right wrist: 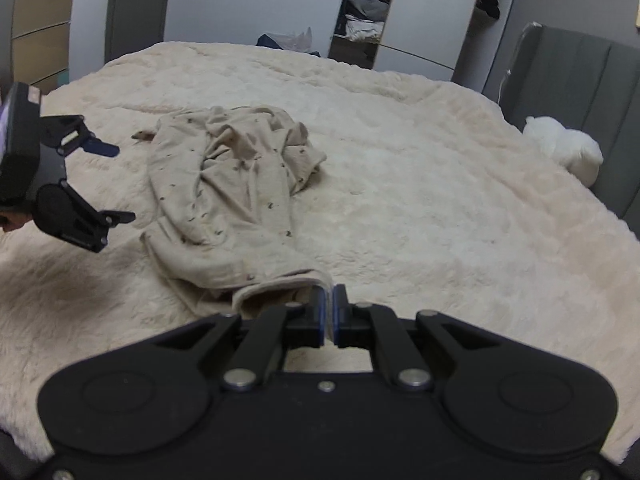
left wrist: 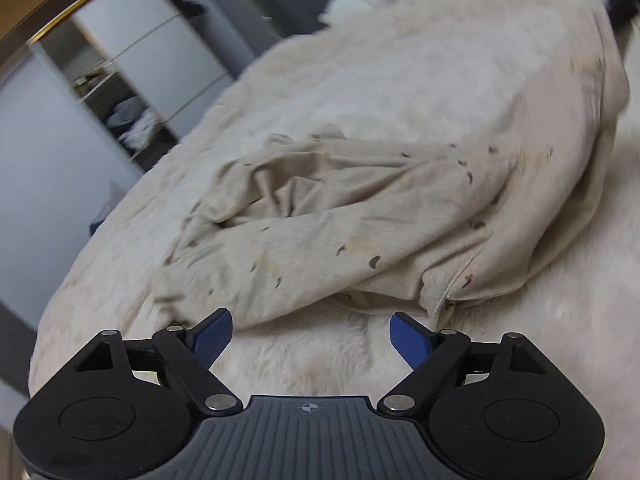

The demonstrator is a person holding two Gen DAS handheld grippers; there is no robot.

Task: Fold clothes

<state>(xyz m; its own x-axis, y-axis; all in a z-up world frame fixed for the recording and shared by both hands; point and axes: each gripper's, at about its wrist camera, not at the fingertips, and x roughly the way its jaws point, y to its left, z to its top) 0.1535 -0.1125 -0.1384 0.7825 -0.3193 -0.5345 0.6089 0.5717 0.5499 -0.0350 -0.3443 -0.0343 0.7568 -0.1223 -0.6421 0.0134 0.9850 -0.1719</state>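
A crumpled beige garment with small dark prints (right wrist: 228,184) lies on a cream fluffy bed cover (right wrist: 440,200). My right gripper (right wrist: 329,300) is shut on the garment's near hem edge, cloth pinched between the blue pads. My left gripper (left wrist: 310,330) is open and empty, hovering just in front of the garment (left wrist: 360,208). In the right wrist view the left gripper (right wrist: 116,182) shows at the left edge, jaws wide apart, to the left of the garment.
A white plush toy (right wrist: 564,148) lies by the grey headboard (right wrist: 580,80) at the right. Behind the bed stand white wardrobes with an open shelf of folded clothes (right wrist: 364,20) and a door (right wrist: 136,4).
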